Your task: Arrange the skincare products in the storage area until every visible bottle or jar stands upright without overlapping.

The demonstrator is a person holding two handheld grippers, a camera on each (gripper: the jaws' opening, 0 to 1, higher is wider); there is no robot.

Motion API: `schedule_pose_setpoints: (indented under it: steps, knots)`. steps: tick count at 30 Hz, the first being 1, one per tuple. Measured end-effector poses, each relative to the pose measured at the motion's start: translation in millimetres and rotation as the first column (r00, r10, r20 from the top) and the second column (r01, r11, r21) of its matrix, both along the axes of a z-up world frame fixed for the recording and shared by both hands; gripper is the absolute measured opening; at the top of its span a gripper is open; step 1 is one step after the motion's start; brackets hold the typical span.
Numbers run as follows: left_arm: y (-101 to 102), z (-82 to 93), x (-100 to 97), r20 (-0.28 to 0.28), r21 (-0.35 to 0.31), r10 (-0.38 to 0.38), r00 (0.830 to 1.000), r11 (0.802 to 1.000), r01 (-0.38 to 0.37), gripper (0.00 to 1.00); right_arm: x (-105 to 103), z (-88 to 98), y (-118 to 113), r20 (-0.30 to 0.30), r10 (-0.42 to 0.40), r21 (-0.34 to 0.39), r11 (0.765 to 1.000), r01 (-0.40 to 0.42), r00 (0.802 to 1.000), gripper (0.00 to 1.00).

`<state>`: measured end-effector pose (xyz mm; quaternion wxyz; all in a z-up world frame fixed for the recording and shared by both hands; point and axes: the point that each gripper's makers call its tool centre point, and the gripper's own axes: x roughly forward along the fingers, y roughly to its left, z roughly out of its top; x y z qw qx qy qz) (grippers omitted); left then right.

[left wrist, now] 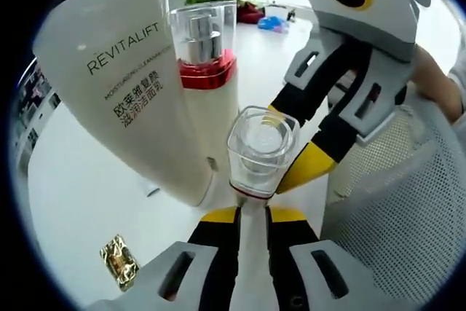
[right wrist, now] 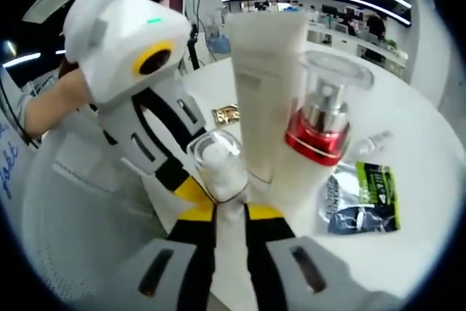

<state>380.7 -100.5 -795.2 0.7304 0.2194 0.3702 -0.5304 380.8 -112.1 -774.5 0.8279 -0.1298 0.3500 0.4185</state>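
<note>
Left tongs (left wrist: 251, 213): we are seeing the yellow-tipped jaws standing narrow, with the white body of a small bottle (left wrist: 261, 152) rising between the tips. We are judging that they are holding it low on its body.
Right tongs (right wrist: 231, 207): we are seeing the same small bottle (right wrist: 217, 167) rising between these tips too, jaws narrow. Whether they are pressing on it or only flanking it, we cannot tell.
Crossing: each pair of tongs is entering the other's view, the right tongs (left wrist: 320, 129) reaching in beside the clear cap and the left tongs (right wrist: 171, 151) doing likewise from the other side.
Small bottle: white body, clear square cap, standing upright or nearly so, just in front of the tube.
Tube (left wrist: 138, 71): a tall white cleanser tube (right wrist: 266, 78), standing on its cap end and leaning slightly.
Pump bottle (left wrist: 206, 41): clear cap over a silver pump and a red collar (right wrist: 320, 118), upright, touching or just beside the tube.
Table (left wrist: 80, 202): white, also bearing a gold foil packet (left wrist: 119, 260) and a dark green sachet (right wrist: 362, 198), both lying flat.
Basket (left wrist: 408, 209): a white mesh wall is rising beside the tongs.
Step in hand: we are judging that the small bottle is being set upright near the other two.
Next move: we are expecting it to call for a level base, a slow release, and a clear gap from the tube so nothing is overlapping.
</note>
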Motion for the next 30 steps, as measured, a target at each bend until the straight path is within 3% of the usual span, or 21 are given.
schedule_pose_setpoints:
  steps: [30]
  knots:
    - [-18,1.5,10.3,0.034,-0.021,0.032,0.999,0.999,-0.031,0.09,11,-5.9,-21,0.023,-0.063,-0.07,0.995,0.065,0.998,0.12]
